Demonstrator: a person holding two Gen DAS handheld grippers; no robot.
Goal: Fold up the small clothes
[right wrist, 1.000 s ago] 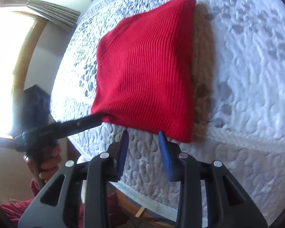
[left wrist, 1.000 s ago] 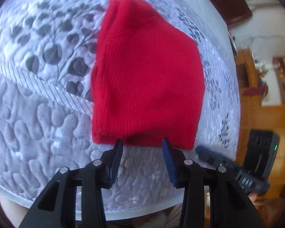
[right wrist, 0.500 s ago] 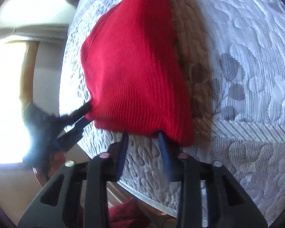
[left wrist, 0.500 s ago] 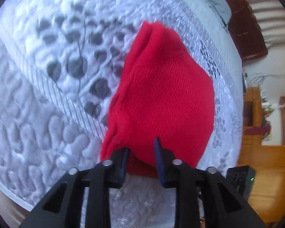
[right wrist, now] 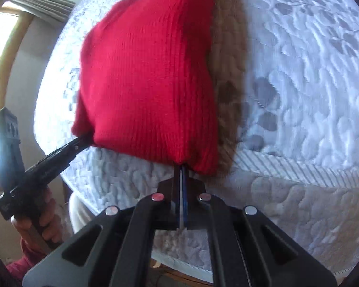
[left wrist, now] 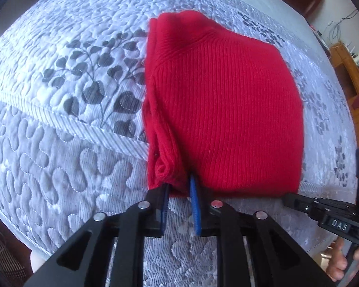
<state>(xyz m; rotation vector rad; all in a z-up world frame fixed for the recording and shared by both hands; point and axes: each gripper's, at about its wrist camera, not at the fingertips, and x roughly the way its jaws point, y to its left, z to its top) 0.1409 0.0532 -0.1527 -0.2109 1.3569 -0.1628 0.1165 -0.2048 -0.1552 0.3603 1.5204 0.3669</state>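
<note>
A: Since a second ago?
B: Both grippers closed on the near hem of the folded red knitted garment point(left wrist: 227, 110): left gripper point(left wrist: 179, 187) at its bunched corner, right gripper point(right wrist: 181, 167) shut tight.

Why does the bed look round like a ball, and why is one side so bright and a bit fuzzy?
Both wrist views use a fisheye lens, so the flat quilt bulges. In the right wrist view the window glares white, the red sweater looks slightly smeared, and it casts a brownish shadow on the quilt. The left wrist view is sharper and evenly lit.
</note>
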